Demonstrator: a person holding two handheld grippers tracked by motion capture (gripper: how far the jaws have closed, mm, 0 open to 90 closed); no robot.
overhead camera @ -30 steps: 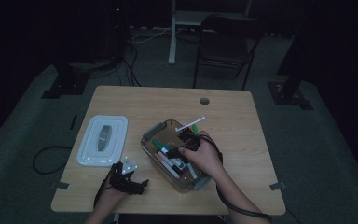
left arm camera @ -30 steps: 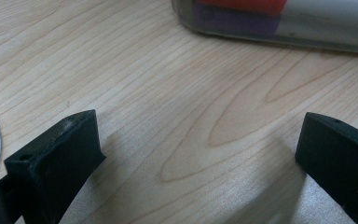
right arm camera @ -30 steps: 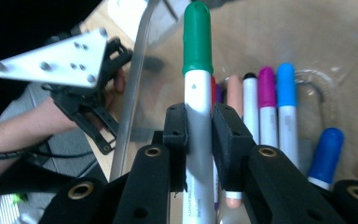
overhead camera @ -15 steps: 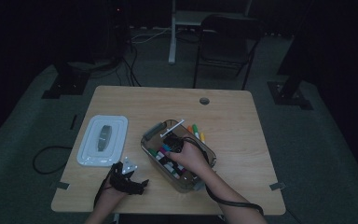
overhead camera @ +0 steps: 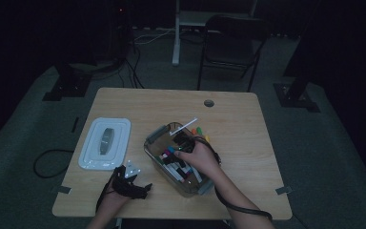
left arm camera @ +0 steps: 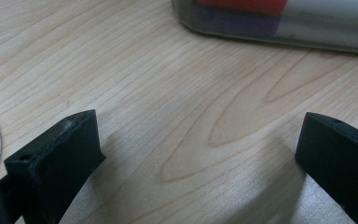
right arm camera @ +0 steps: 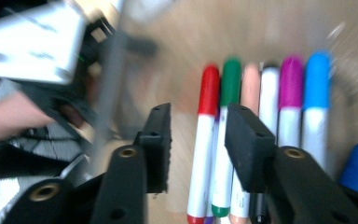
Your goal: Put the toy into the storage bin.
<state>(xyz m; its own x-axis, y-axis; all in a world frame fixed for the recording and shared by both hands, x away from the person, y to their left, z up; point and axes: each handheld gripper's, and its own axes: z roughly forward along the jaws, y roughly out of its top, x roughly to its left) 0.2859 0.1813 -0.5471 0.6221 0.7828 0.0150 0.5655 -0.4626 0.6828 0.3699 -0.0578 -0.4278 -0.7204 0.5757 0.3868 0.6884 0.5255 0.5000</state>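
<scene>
A clear plastic bin holding several markers stands at the table's middle. My right gripper hangs over it, pointing down at the markers. In the right gripper view my right gripper has its jaws partly apart; they have just been opening. Below the gap lie a red-capped marker and a green-capped marker; the pads press on neither. My left gripper rests on the table's front left. Its jaws stand wide apart over bare wood, open, with the bin's wall just beyond.
A white lid lies flat on the table left of the bin. A few markers with green, orange and yellow caps and a white stick lie at the bin's far side. A chair stands beyond the table.
The right hand has shifted slightly over the bin, toward its near right part. The left gripper has kept still.
</scene>
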